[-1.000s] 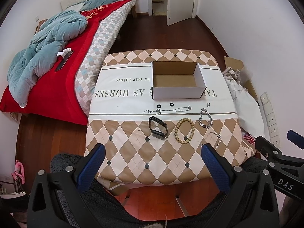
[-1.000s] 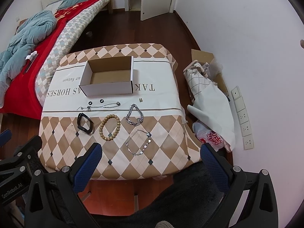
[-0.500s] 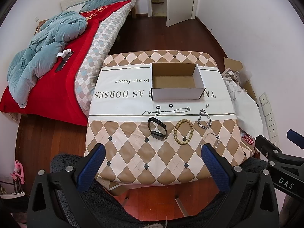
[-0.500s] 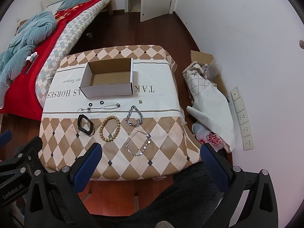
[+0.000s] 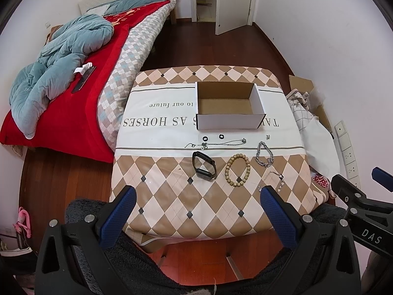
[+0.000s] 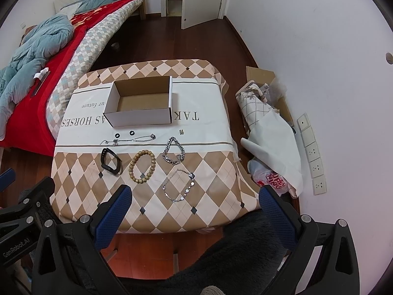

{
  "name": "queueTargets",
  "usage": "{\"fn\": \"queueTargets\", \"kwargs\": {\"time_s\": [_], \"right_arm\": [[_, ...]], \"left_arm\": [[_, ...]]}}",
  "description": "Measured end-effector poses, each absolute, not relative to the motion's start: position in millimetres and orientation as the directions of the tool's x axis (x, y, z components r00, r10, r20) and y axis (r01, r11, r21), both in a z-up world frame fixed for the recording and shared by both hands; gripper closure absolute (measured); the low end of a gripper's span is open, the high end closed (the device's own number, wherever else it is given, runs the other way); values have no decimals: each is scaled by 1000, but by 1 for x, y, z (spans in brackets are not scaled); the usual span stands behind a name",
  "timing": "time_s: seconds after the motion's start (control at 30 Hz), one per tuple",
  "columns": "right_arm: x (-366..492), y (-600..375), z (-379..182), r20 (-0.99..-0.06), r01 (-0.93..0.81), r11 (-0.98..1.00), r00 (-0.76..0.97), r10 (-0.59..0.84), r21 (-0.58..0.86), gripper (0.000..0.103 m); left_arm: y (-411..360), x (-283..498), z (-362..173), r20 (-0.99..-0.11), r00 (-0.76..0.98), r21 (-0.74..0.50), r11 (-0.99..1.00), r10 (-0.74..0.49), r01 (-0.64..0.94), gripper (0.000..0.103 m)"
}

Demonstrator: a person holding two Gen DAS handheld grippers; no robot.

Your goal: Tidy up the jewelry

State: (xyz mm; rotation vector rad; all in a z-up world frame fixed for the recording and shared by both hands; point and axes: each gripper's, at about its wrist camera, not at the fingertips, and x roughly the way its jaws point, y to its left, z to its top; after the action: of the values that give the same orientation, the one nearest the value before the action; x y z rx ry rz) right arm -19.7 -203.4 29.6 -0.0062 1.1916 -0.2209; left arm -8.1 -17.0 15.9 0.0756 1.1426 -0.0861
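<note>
An open white cardboard box stands empty on a checked cloth-covered table. In front of it lie two small black rings, a thin silver chain, a black band, a wooden bead bracelet, a chunky silver chain bracelet, a fine disc bracelet and a tiny clasp. My left gripper and right gripper are both open and empty, above the table's near edge.
A bed with a red cover and a blue duvet lies to the left. Bags and a cardboard carton sit on the floor against the right wall. A door stands open at the back.
Both grippers have drawn back and up slightly, so the table looks a little smaller. Nothing on the table has moved.
</note>
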Motion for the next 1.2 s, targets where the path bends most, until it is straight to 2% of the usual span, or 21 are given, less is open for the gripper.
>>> {"fn": "queueTargets", "kwargs": {"time_s": [0.73, 0.9, 1.1, 1.2], "right_arm": [[-19, -202, 38, -917, 160, 980, 360, -173, -122, 0], [-20, -204, 35, -919, 180, 980, 366, -145, -83, 0], [-5, -222, 12, -922, 251, 967, 361, -137, -45, 0], [6, -233, -10, -929, 289, 957, 351, -119, -14, 6]], "left_arm": [[-9, -10, 24, -905, 424, 4, 995, -38, 99, 1], [-2, -11, 18, -909, 415, 1, 996, -35, 86, 0], [8, 9, 0, -882, 465, 105, 994, 75, 40, 0], [12, 26, -16, -858, 491, 184, 983, 153, 16, 0]]}}
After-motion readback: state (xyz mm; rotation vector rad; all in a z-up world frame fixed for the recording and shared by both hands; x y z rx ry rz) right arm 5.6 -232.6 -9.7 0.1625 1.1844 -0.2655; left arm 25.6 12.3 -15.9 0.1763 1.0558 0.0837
